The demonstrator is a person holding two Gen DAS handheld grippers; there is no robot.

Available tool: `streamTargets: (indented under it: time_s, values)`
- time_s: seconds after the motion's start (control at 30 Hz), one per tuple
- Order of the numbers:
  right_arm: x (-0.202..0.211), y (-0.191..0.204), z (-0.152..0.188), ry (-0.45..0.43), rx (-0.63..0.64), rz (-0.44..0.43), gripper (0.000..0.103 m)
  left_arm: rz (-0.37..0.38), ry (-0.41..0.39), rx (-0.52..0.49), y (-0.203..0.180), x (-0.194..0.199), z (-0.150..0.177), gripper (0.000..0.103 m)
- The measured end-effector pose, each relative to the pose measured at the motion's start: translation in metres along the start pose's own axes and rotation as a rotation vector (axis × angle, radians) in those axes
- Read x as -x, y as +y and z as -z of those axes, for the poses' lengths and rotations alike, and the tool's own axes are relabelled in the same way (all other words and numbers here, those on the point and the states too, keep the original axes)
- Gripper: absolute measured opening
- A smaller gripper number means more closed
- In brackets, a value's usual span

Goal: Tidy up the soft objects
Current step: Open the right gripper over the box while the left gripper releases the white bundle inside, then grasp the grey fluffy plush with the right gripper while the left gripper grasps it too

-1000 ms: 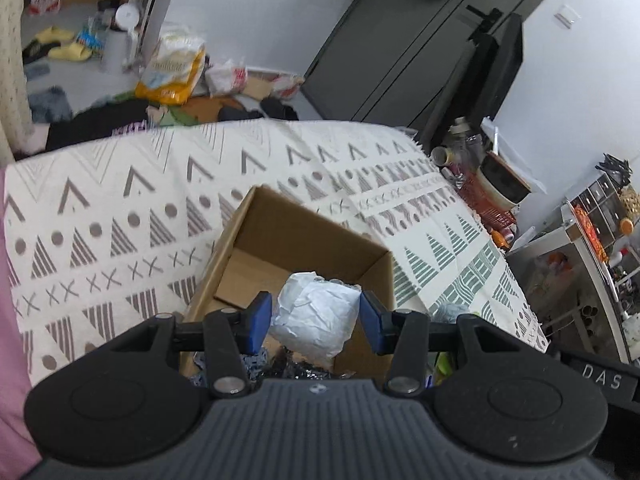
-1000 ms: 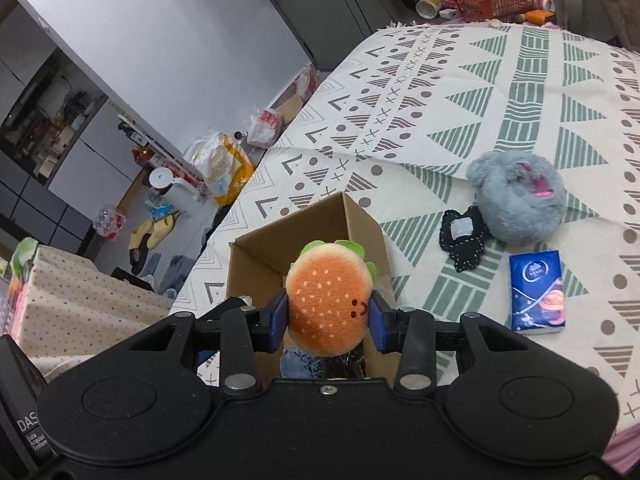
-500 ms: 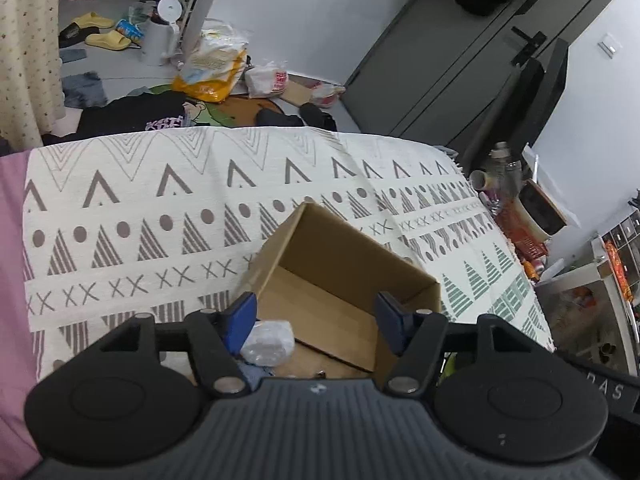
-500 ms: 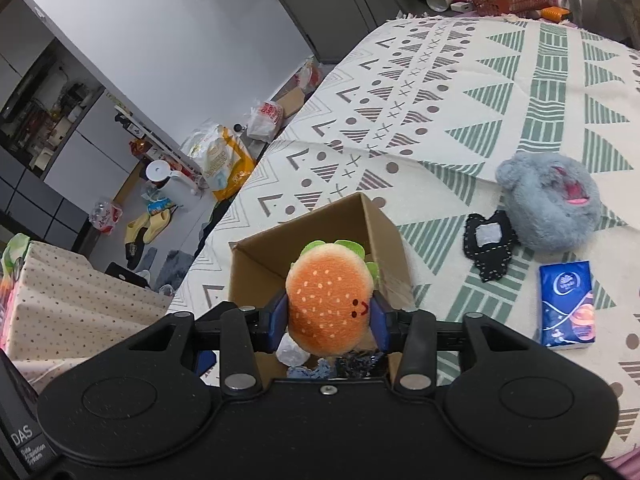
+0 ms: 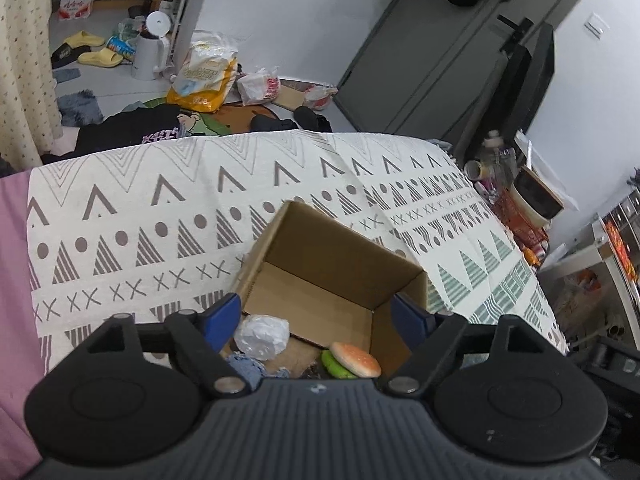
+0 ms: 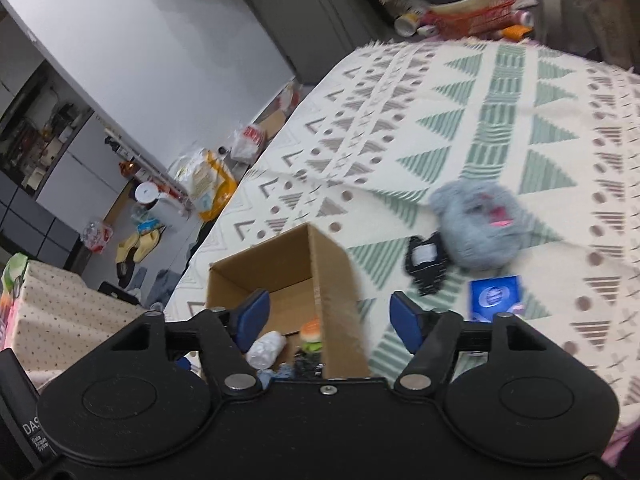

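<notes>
An open cardboard box [image 5: 340, 256] [image 6: 320, 264] stands on the patterned bedspread. Inside lie a white crumpled bundle [image 5: 262, 336] [image 6: 266, 349], a burger plush [image 5: 352, 360] [image 6: 311, 334] and a blue cloth [image 5: 244, 368]. My left gripper [image 5: 316, 316] is open and empty above the box's near side. My right gripper [image 6: 330, 316] is open and empty above the box's right wall. A grey fluffy plush [image 6: 478, 224], a black patch [image 6: 426, 262] and a blue tissue pack [image 6: 496, 296] lie on the bedspread to the right of the box.
The bedspread [image 5: 160, 208] ends at a far edge, with a cluttered floor [image 5: 168, 72] beyond. A red basket with a bowl [image 6: 460, 4] stands past the bed's far end. A dotted cloth-covered block [image 6: 60, 312] stands left of the bed.
My right gripper opened and the burger plush dropped into the box. My left gripper let go of the white bundle, which now lies in the box, and rose. The right view swings, blurred.
</notes>
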State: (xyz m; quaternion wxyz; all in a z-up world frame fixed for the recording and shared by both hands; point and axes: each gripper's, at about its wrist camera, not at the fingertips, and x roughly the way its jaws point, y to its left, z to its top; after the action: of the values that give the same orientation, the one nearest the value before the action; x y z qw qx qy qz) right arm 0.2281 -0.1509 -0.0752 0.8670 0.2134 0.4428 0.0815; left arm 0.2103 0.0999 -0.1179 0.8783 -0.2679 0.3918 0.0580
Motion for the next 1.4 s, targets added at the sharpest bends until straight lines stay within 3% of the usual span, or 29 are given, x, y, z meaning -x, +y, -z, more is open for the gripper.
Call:
streamTargets:
  time_s: [0.5,0.87,1.13,1.4]
  values:
    - [0.031,-0.062,-0.008,-0.010,-0.018,0.040,0.069,0.044,-0.015,-0.132,-0.055,0.020,0.019,0.082]
    - [0.021,-0.108,-0.010,-0.014,-0.084,0.021,0.070,0.071,-0.046,-0.285,-0.103,0.022,0.042,0.081]
    - [0.007,-0.134,-0.010,-0.008,-0.152,-0.030,0.068,0.084,0.002,-0.337,-0.125,0.006,0.052,0.077]
    - [0.006,-0.146,-0.040,-0.015,-0.195,-0.032,0.067,0.108,0.030,-0.370,-0.155,-0.006,0.044,0.072]
